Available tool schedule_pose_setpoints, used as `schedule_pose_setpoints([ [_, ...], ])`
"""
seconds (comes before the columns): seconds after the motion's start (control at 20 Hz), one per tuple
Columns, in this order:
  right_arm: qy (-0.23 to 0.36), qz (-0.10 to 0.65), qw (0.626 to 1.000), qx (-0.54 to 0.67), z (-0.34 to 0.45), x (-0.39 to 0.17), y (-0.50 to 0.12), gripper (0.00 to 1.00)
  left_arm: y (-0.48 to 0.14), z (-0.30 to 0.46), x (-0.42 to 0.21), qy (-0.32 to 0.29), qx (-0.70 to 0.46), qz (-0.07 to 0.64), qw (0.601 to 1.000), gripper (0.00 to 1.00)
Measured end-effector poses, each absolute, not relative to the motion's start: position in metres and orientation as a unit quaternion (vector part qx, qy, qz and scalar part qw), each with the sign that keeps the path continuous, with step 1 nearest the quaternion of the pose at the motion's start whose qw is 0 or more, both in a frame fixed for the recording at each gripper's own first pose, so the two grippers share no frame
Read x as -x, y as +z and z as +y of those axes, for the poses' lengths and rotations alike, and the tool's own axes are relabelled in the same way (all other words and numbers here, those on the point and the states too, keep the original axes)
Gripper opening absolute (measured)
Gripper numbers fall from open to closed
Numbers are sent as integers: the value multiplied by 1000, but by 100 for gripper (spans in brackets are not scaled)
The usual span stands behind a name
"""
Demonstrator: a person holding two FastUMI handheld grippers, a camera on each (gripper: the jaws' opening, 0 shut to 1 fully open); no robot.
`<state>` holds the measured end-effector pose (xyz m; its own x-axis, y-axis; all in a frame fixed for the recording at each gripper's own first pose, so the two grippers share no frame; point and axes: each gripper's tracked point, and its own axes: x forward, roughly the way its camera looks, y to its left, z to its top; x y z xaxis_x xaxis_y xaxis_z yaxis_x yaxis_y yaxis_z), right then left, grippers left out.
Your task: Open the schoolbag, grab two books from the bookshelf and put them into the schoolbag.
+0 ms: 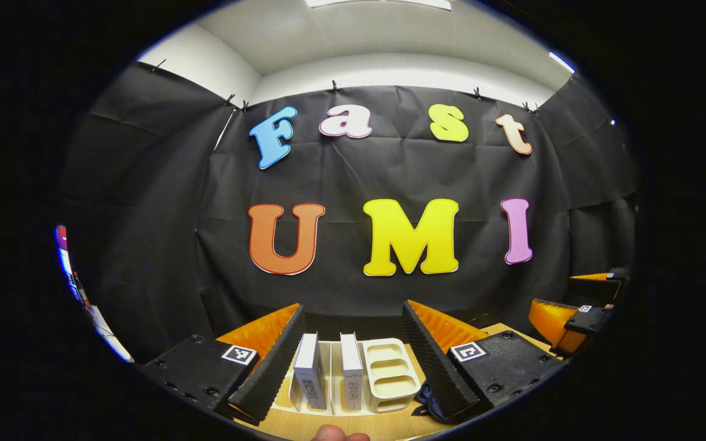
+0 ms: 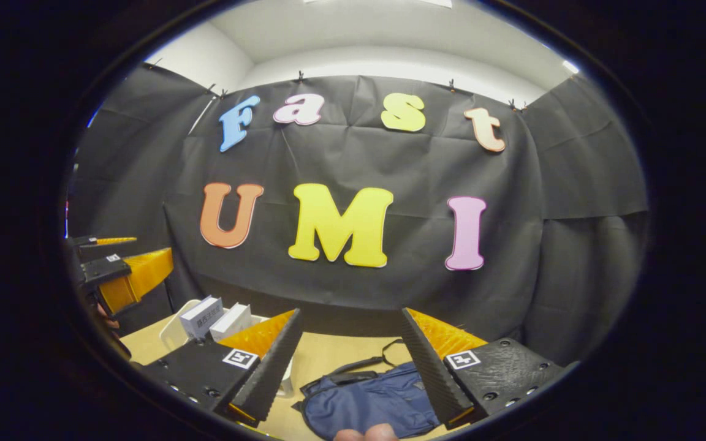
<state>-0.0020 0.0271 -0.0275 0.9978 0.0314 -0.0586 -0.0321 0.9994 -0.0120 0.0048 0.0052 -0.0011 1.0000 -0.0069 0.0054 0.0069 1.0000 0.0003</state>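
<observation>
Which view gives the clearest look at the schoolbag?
The right gripper view: the blue schoolbag lies flat on the table between the right claw and its open fingers, strap visible. In the left gripper view, the schoolbag is a sliver behind a finger.

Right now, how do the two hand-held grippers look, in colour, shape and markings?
Both look alike. The left hand-held gripper has two long wedge-shaped fingers, orange on the outer side, with black ribbed pads facing inward. Each finger sits on a black block with screw holes and a small square black-and-white marker. The right hand-held gripper has the same build.
</observation>
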Motion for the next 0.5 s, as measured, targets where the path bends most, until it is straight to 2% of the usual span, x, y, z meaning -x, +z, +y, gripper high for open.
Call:
schedule_pose_setpoints([
  [0.1, 25, 50, 998, 11, 31, 3, -50, 95, -1, 5, -4, -2, -2, -2, 1000, 99],
  [0.15, 32, 66, 997, 13, 35, 3, -66, 98, -1, 5, -3, -2, -3, -2, 1000, 99],
  [0.2, 38, 80, 996, 13, 39, 3, -83, 93, -2, 5, -1, -1, -3, -1, 1000, 99],
  [0.3, 47, 117, 992, 21, 47, 5, -121, 97, -3, 7, 2, 0, -7, 3, 1000, 99],
  [0.5, 64, 191, 977, 62, 66, 3, -205, 98, -5, 14, 8, 9, -15, 10, 1000, 99],
])
